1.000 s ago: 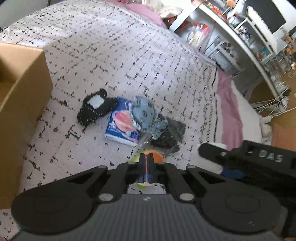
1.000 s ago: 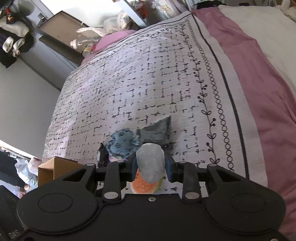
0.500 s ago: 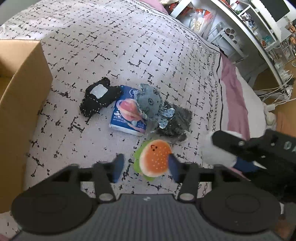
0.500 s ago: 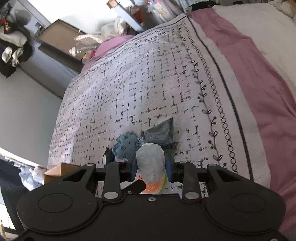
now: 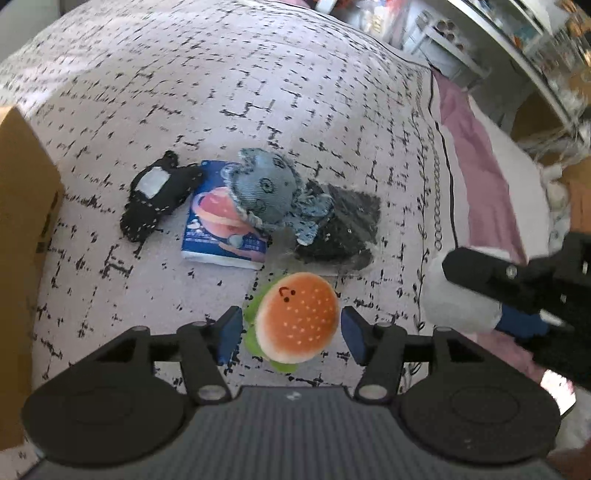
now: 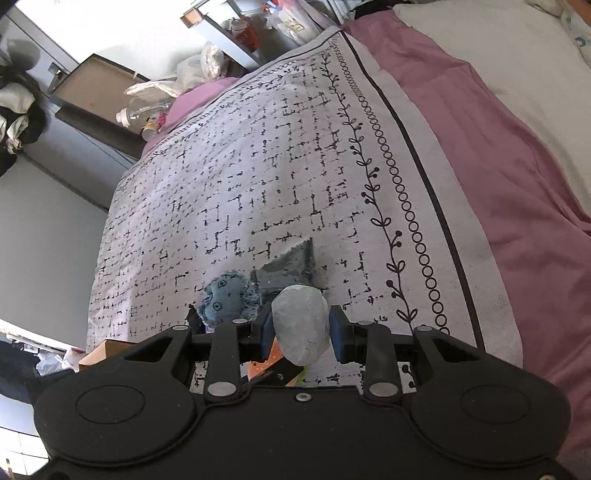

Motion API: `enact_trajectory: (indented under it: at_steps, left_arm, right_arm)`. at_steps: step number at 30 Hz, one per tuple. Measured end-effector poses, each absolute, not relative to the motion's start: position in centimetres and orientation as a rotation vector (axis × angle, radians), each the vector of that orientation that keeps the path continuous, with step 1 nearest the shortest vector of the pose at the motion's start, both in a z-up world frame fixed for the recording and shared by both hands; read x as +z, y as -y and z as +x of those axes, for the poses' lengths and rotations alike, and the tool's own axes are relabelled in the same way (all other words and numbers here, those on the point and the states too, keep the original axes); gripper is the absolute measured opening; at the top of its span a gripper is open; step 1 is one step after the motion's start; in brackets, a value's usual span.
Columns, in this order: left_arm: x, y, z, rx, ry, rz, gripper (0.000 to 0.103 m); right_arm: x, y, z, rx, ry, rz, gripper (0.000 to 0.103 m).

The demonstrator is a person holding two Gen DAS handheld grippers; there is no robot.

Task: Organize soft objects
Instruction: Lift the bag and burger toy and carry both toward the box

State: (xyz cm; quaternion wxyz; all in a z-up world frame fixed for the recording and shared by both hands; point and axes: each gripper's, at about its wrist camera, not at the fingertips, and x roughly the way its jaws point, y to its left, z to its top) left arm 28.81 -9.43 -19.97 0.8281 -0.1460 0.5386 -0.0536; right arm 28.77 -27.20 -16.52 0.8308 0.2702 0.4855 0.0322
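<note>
A burger plush with an orange bun and green edge lies on the patterned bedspread. It sits between the blue pads of my left gripper, whose jaws are opening; both pads stand just clear of it. My right gripper is shut on a pale grey-white soft lump, held above the bed; the left wrist view shows it at the right. Beyond the burger lie a blue denim plush, a black plush with a white patch, a blue tissue packet and a dark glittery pouch.
A cardboard box stands at the left edge of the bed. A pink sheet borders the bedspread on the right. Shelves and clutter stand past the far side. Bottles and bags sit by the bed's far corner.
My left gripper went from shut to open and the burger plush now lies on the bed between its pads. The left hand moved lower and nearer. The right gripper keeps its hold.
</note>
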Motion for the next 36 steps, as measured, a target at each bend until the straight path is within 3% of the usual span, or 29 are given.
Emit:
enact_trajectory:
  at_steps: [2,7,11,36]
  left_arm:
    - [-20.2,9.6,28.7,-0.121,-1.139,-0.303,0.056]
    - [-20.5,9.6,28.5,-0.135,-1.125,-0.312,0.033]
    - [-20.2,9.1,28.1,-0.139,-1.097,-0.323,0.027]
    - [-12.1,-0.3,23.1,-0.06,-0.929,-0.411,0.027]
  right_arm:
    - [-16.8,27.2,28.9,0.068,-1.039,0.575,0.03]
    - [-16.9,26.7,29.0,0.096,-1.05,0.557,0.031]
    - [-16.9,26.6,29.0,0.11,-1.056,0.559,0.03]
    - [-11.6,18.0,26.0,0.341,-0.977,0.401,0.03]
